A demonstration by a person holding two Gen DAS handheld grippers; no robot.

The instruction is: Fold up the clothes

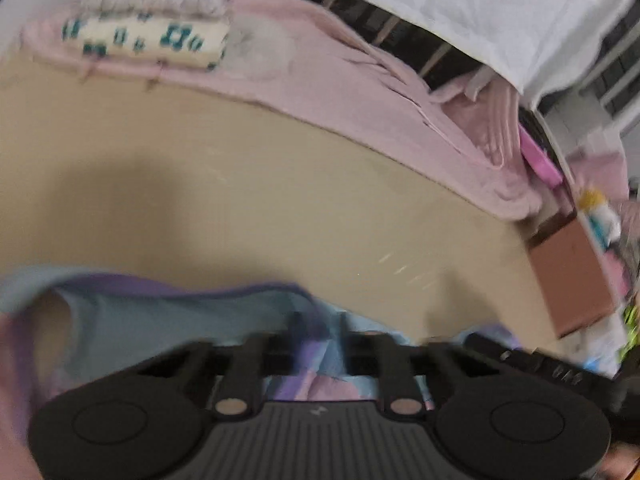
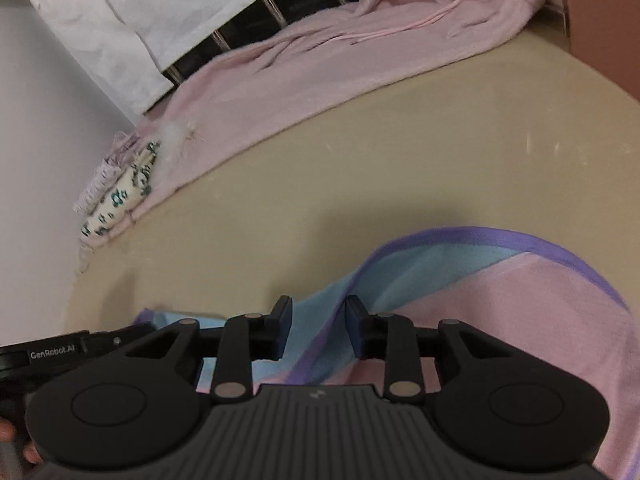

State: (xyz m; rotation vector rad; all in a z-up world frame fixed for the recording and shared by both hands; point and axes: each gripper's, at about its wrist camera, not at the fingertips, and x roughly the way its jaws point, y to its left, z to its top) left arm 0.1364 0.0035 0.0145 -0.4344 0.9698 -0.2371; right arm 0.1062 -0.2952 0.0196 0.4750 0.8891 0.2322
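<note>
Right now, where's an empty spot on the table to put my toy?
The wide bare tan table between the pink sweatpants at the far edge and the pastel garment by the grippers. It's crowded far left, where small folded clothes sit.

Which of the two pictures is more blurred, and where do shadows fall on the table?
Left wrist view: motion-smeared throughout, the patterned folded cloth soft-edged; a broad shadow darkens the beige table at left. Right wrist view: sharper, the right gripper crisp, with shadow on the table beyond the pastel garment.
</note>
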